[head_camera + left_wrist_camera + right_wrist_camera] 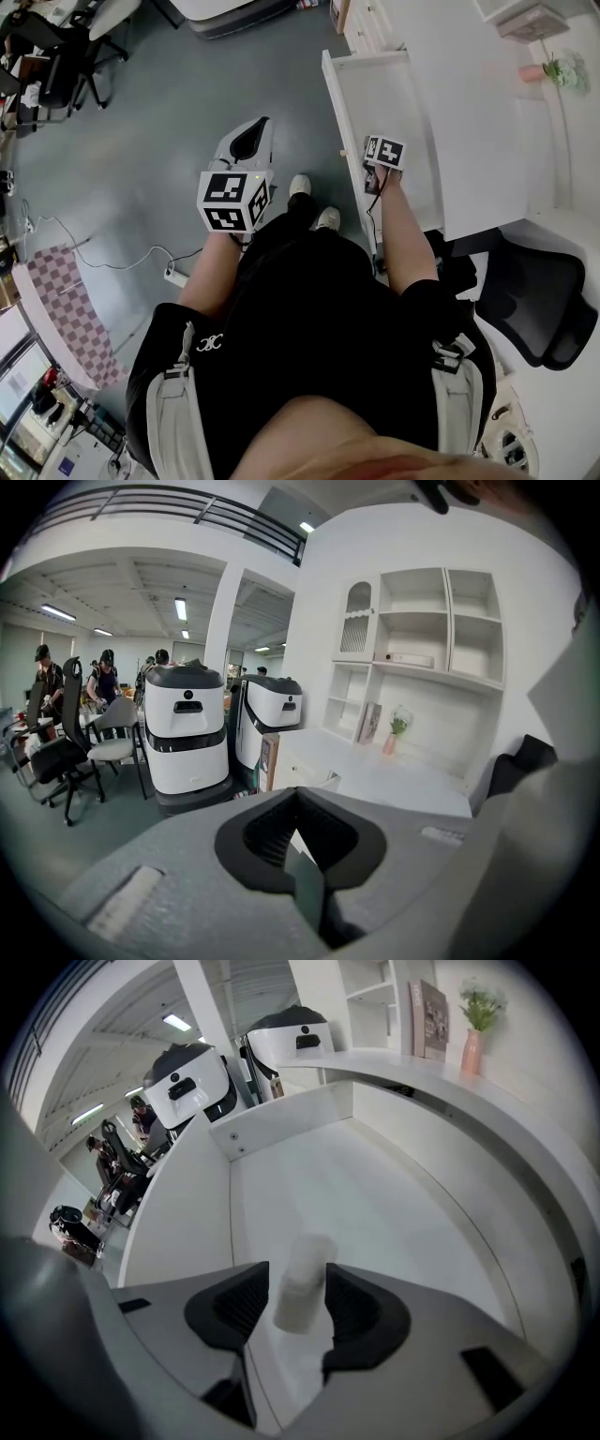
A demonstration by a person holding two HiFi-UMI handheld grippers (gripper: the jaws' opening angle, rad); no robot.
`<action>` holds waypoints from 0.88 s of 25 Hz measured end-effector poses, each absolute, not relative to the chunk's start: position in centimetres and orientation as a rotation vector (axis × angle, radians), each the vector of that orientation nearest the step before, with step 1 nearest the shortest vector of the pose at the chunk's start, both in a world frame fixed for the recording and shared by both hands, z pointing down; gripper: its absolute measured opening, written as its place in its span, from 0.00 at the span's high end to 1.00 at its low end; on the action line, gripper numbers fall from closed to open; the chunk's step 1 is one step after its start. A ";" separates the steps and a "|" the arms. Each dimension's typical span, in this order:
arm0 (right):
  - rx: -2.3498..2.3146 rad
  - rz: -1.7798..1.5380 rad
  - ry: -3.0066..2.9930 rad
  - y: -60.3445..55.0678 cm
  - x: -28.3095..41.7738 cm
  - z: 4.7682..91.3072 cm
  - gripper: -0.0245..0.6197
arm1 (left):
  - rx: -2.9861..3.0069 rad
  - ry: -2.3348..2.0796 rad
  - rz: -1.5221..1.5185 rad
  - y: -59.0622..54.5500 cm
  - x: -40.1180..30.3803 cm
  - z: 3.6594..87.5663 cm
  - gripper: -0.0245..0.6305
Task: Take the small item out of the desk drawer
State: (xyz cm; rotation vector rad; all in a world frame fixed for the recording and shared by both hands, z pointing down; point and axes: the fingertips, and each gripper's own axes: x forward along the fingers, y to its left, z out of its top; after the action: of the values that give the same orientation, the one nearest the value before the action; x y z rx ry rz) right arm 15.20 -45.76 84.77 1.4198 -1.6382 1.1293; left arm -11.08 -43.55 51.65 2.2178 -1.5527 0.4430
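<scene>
Small item (305, 1265): it is a little white tube, and it is between the two jaws of the right gripper (296, 1290). The jaws sit on both sides of it and seem to pinch it. It looks a bit blurry. It is over the white bottom of the open desk drawer (375, 1194), near the front end.

The left gripper (298, 791) is away from the drawer, out over the grey floor (141, 141). Its jaws are pressed together at the tips and hold nothing.

The desk (469, 112) is white, and a pink vase (472, 1051) with a green plant stands on it. Two big white machines (186, 726) stand farther back in the room.
</scene>
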 end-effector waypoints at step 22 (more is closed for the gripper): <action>1.509 0.860 -1.933 -46.7 16.2 71.7 0.79 | 2.379 -1.452 0.379 -44.2 -7.1 48.3 0.94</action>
State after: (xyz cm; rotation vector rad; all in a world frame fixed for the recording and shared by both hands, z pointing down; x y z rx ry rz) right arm 16.18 -46.71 71.66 1.5093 -1.9327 0.8605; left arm -7.13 -44.22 48.30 2.3785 -1.4520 0.3785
